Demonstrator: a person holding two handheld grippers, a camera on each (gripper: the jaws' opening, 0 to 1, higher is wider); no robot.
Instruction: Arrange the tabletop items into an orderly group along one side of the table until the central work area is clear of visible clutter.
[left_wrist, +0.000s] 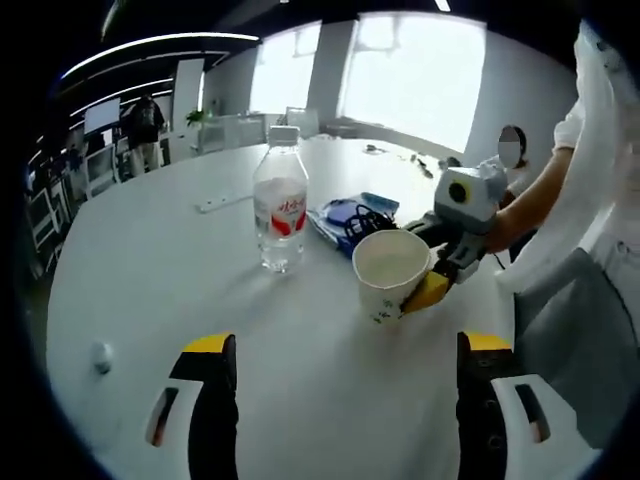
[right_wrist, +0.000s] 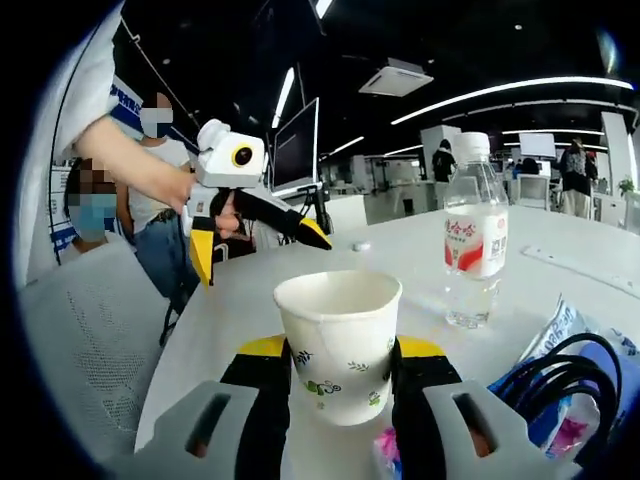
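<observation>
Clamped between my right gripper's (right_wrist: 340, 375) two jaws is the paper cup (right_wrist: 338, 345), upright, white with small green leaf prints, its mouth empty as far as I can see. In the left gripper view the same cup (left_wrist: 391, 272) stands tilted on the white table (left_wrist: 150, 280), with my right gripper (left_wrist: 440, 270) reaching in from the right and pinching it at the sides. My left gripper (left_wrist: 345, 375) has its jaws spread wide apart with nothing between them, held above bare tabletop. Beyond the cup, a water bottle (left_wrist: 280, 210) with a red-and-white label stands upright, near but apart from it. Just behind the cup lies a blue packet (left_wrist: 345, 215) with a coil of black cable (left_wrist: 372, 222) on top. A white strip (left_wrist: 222, 202), perhaps a power strip, lies farther back, and a small white cap (left_wrist: 102, 357) sits alone near the table's left edge.
</observation>
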